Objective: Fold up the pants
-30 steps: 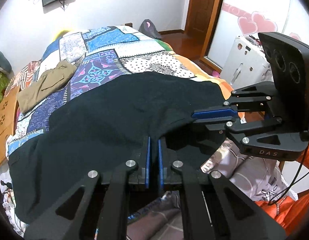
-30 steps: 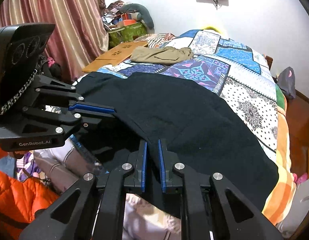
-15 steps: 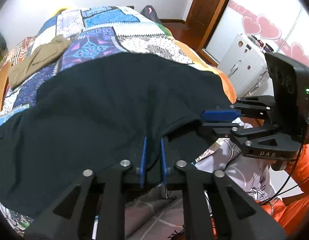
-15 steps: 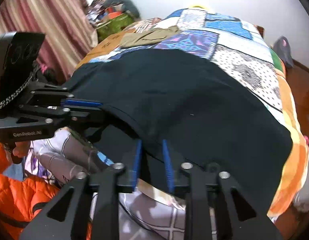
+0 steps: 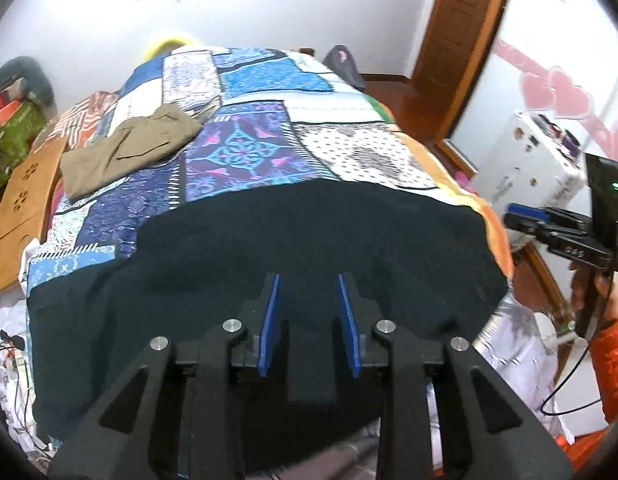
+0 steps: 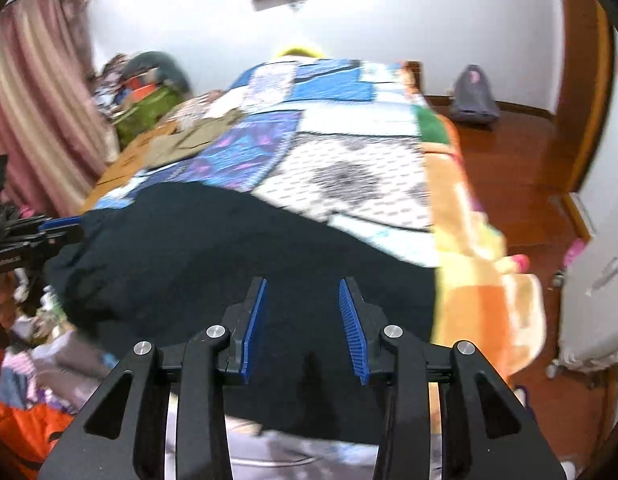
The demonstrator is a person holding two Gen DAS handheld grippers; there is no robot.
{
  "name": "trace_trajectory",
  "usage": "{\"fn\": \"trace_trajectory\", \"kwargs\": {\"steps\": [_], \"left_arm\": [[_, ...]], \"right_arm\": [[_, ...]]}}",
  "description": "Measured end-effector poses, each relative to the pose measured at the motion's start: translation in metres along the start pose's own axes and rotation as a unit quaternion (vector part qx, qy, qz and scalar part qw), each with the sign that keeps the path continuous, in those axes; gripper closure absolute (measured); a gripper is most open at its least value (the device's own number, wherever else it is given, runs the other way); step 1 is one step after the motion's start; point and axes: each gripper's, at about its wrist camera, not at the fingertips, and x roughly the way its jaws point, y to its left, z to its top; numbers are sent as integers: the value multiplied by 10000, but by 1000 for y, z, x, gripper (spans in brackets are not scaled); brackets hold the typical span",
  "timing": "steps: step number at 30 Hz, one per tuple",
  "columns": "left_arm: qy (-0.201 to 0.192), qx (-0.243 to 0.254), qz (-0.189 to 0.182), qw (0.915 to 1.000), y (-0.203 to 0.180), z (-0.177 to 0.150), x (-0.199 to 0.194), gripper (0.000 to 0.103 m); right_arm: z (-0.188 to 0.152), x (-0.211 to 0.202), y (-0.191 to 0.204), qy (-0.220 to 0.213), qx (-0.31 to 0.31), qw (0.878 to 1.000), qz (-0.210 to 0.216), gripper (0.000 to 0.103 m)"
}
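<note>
Black pants (image 5: 309, 240) lie spread across the near end of the bed, folded over on themselves. My left gripper (image 5: 307, 280) hovers over their near edge with its jaws opening; the blue pads (image 5: 273, 304) stand apart and press on nothing. In the blurred right wrist view the pants (image 6: 229, 260) lie below my right gripper (image 6: 303, 282), whose jaws are also opening with no cloth pinched between them. The right gripper (image 5: 525, 216) shows at the right edge of the left wrist view, beyond the bed, and the left gripper (image 6: 57, 228) shows at the left edge of the right wrist view.
A patchwork quilt (image 5: 249, 152) covers the bed. A folded khaki garment (image 5: 129, 152) lies at the far left, beside a wooden board (image 5: 25, 200). A white appliance (image 5: 525, 160) and a door (image 5: 449, 48) stand to the right. An orange sleeve (image 5: 613, 348) is at the right edge.
Both grippers were shut on the pants' near edge and have let go, jaws now apart. The right gripper has swung away to the right. The pants have settled on the bed.
</note>
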Motion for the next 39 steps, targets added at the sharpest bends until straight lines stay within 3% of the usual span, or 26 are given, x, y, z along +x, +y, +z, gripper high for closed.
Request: {"fn": "trace_trajectory", "kwargs": {"steps": [4, 9, 15, 19, 24, 27, 29, 32, 39], "left_arm": [[51, -57, 280, 9996, 14, 15, 20, 72], [146, -186, 579, 9980, 35, 30, 49, 62], [462, -414, 659, 9959, 52, 33, 85, 62], [630, -463, 683, 9946, 54, 26, 102, 56], [500, -445, 788, 9946, 55, 23, 104, 48], [495, -496, 762, 9946, 56, 23, 105, 47], [498, -503, 765, 9946, 57, 24, 105, 47], [491, -469, 816, 9943, 56, 24, 105, 47], [491, -324, 1070, 9925, 49, 27, 103, 47]], "right_arm": [[4, 7, -28, -4, 232, 9992, -311, 56], [2, 26, -65, 211, 612, 9962, -574, 55], [-1, 60, -87, 579, 824, 9935, -531, 55], [-3, 81, -93, 743, 861, 9927, -400, 55], [-11, 99, -93, 915, 912, 9915, -144, 52], [-12, 98, -95, 840, 936, 9920, -85, 60], [-13, 95, -99, 780, 963, 9922, -120, 76], [-12, 93, -100, 672, 983, 9929, -55, 87], [9, 80, -83, 160, 349, 9983, -445, 91]]}}
